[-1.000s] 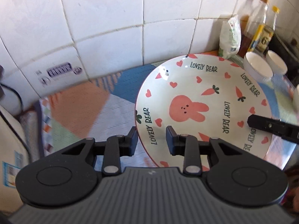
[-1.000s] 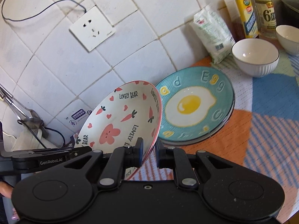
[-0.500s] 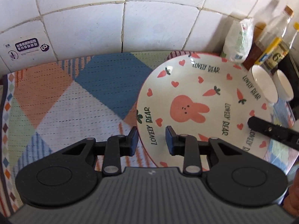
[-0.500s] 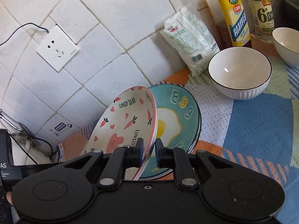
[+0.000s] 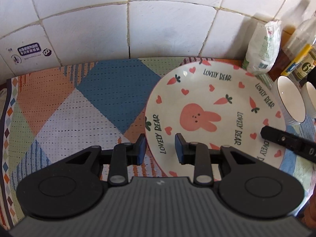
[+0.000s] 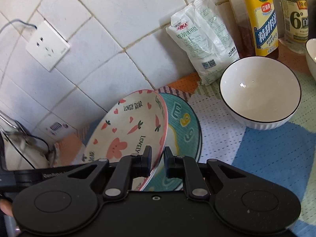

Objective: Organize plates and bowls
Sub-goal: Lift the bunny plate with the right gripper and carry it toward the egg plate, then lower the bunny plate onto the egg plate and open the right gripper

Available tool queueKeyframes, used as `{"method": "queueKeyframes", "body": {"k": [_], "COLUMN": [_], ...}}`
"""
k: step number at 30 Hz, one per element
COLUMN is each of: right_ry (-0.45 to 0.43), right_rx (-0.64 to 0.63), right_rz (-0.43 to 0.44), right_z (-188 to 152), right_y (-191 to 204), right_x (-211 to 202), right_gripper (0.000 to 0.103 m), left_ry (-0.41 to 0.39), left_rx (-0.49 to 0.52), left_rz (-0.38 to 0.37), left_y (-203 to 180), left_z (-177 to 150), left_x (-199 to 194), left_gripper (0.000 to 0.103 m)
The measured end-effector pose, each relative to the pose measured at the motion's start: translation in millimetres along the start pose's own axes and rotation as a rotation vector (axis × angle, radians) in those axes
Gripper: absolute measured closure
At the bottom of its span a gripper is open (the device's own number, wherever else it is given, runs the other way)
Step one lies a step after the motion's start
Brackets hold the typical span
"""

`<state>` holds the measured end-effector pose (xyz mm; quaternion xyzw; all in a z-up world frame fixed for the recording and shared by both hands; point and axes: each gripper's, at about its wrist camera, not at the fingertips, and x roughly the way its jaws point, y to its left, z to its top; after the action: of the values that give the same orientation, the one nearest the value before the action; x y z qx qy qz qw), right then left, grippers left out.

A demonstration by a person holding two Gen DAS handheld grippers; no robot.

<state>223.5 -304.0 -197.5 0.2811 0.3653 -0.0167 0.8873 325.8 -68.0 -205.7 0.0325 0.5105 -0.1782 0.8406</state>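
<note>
Two plates [image 6: 126, 134], two bowls [image 6: 260, 92] on the surface

By the wall socket [image 6: 47, 45]: two bottles [image 6: 260, 19], one salt bag [image 6: 201, 43].

A patchwork mat [image 5: 88, 102] covers the worktop below white wall tiles [image 5: 162, 25], with a wall socket [image 6: 47, 46] upper left and a salt bag [image 6: 203, 45] beside two bottles [image 6: 260, 17] upper right.

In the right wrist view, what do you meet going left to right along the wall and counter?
Wall socket → rabbit plate → egg plate → salt bag → white bowl → yellow-label bottle → clear bottle.
</note>
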Motion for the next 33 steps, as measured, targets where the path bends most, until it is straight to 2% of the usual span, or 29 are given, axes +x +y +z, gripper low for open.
{"method": "queueKeyframes", "body": {"k": [3,12,17,22,25,28,33], "right_ry": [0.037,0.068,0.066,0.051,0.016,-0.002,-0.052], "right_rx": [-0.070,-0.271,-0.365,-0.311,-0.357,-0.421,-0.365], "right_rz": [-0.068,-0.179,-0.257,-0.308,-0.355,-0.409,-0.467], "right_z": [-2.1,-9.2,-15.1,-26.4,-33.9,-39.4,-44.6], "right_y": [5.3,25.7,39.4,40.4,48.0,57.5,58.3], "right_x": [4.9,6.3,10.2,11.5,14.0,19.6,10.8], "right_gripper": [0.086,0.077,0.067,0.064,0.060,0.057,0.057], "left_ry": [-0.006,0.040,0.058,0.041,0.063,0.036,0.014], "left_rx": [0.008,-0.010,0.026,0.086,0.074,0.101,0.145], "left_rz": [0.035,0.061,0.072,0.058,0.032,0.024,0.008], "left_y": [-7.1,-14.2,-17.3,-17.4,-13.1,-13.5,-13.9], "left_z": [1.5,4.8,7.0,5.4,5.7,3.3,1.7], "left_x": [0.3,6.1,6.2,2.2,-0.1,-14.8,-42.3], "left_gripper": [0.074,0.074,0.075,0.075,0.076,0.076,0.076]}}
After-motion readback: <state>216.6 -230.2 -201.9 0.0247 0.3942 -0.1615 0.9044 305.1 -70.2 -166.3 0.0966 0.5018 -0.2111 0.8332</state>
